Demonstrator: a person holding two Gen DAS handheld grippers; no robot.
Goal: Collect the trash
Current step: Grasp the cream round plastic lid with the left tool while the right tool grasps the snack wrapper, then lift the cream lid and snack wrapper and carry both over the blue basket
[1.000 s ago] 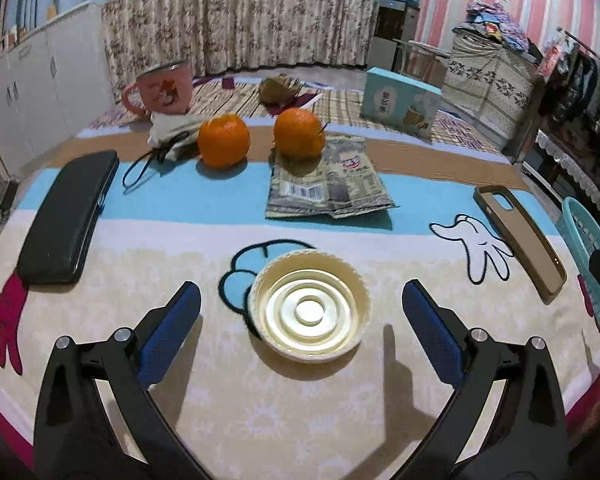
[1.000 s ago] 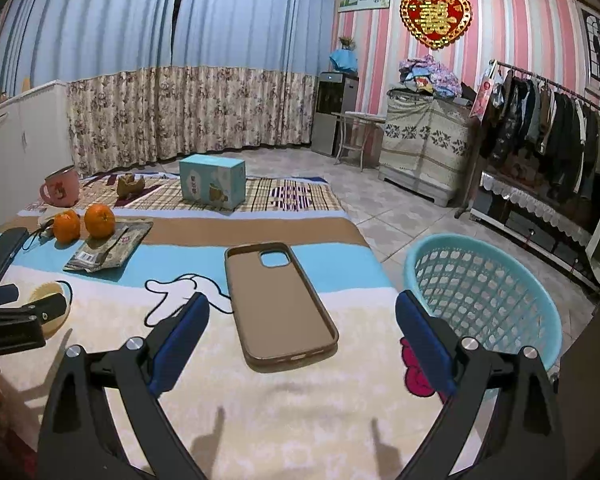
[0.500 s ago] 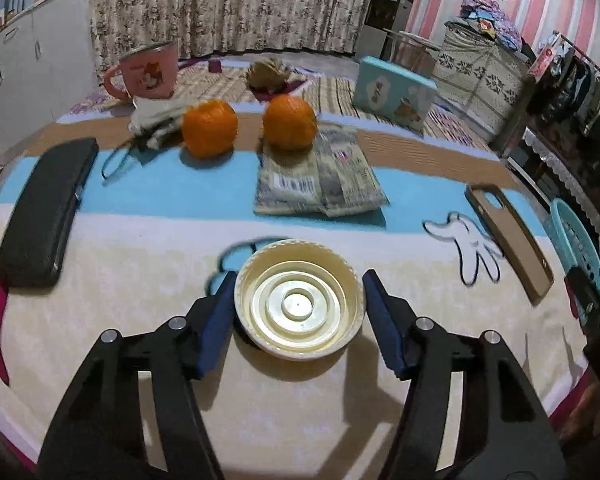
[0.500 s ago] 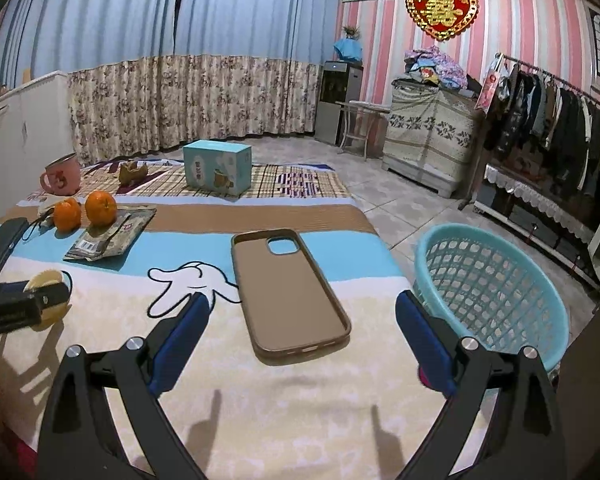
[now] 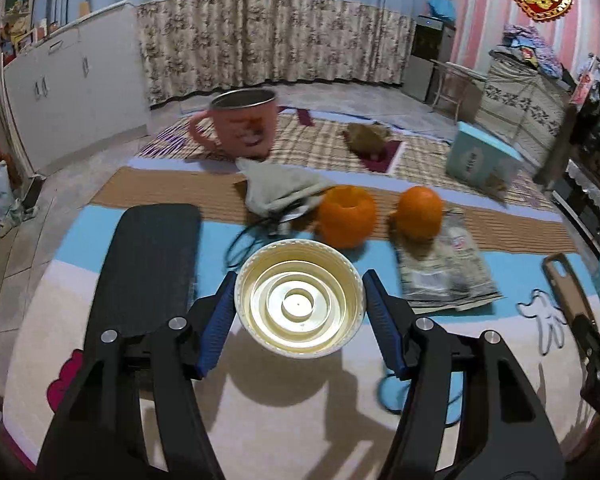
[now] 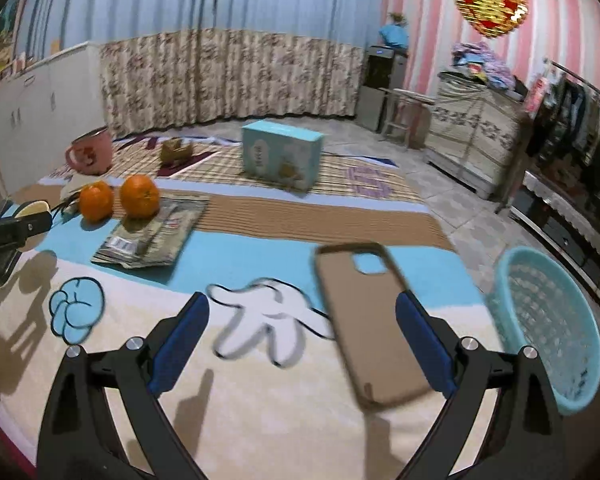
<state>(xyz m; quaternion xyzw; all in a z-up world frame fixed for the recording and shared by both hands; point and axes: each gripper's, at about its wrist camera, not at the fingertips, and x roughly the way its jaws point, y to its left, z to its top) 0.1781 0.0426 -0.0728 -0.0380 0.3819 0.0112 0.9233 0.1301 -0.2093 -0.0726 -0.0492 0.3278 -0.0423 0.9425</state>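
while our left gripper (image 5: 298, 316) has its jaws clenched on the round cream lid (image 5: 299, 303), one blue pad pressing each side of the rim, the lid hangs clear of the blanket (image 5: 292, 420) and casts a shadow on the pale cloth below it. we see its ringed inside facing up at the left wrist camera. just beyond the lid lie two oranges (image 5: 346, 216), the nearer one showing a hollow top, and the farther one sits against a flattened silver snack wrapper (image 5: 444, 270). a long black case (image 5: 152, 264) lies to the left of the lid, a grey cloth pouch (image 5: 280, 190) with a dark cord sits behind it, and a pink mug (image 5: 242, 128) stands further back on the plaid mat.

our right gripper (image 6: 300, 344) has its jaws released and spread wide, with nothing between them. under its right finger a brown phone case (image 6: 368, 320) lies flat on the blanket, camera cutout toward the far side. the teal mesh basket (image 6: 548, 328) stands off the right edge of the blanket, near that gripper and well apart from the lid. in the right wrist view we can see the left gripper at the far left edge with the lid's rim just showing above it. a light blue box (image 6: 280, 154) stands upright on the plaid mat behind everything.
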